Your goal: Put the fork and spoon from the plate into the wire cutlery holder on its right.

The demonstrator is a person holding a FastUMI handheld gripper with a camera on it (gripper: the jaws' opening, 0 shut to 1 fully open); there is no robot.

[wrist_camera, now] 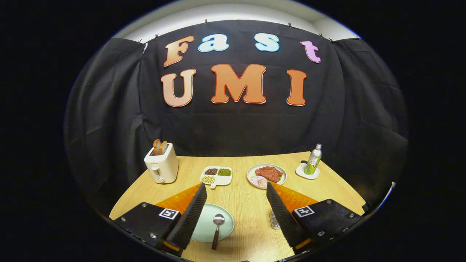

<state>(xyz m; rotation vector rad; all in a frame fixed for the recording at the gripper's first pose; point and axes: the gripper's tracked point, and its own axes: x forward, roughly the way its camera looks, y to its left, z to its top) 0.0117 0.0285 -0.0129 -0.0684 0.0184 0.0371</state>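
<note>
A pale green plate [204, 233] lies on the wooden table, partly hidden behind my left finger. A spoon [217, 227] with a dark handle rests on the plate's right side, bowl pointing away from me. The wire cutlery holder [273, 220] peeks out just inside my right finger, mostly hidden by it. My gripper [236, 189] is open, fingers spread wide above the table, with nothing between them. The spoon lies between the fingers, closer to the left one. I see no fork.
Beyond the fingers stand a cream toaster [161, 166] with toast at the left, a divided dish of beans [216, 175], a plate of meat [266, 175], and a bottle [313, 159] on a white coaster at the right.
</note>
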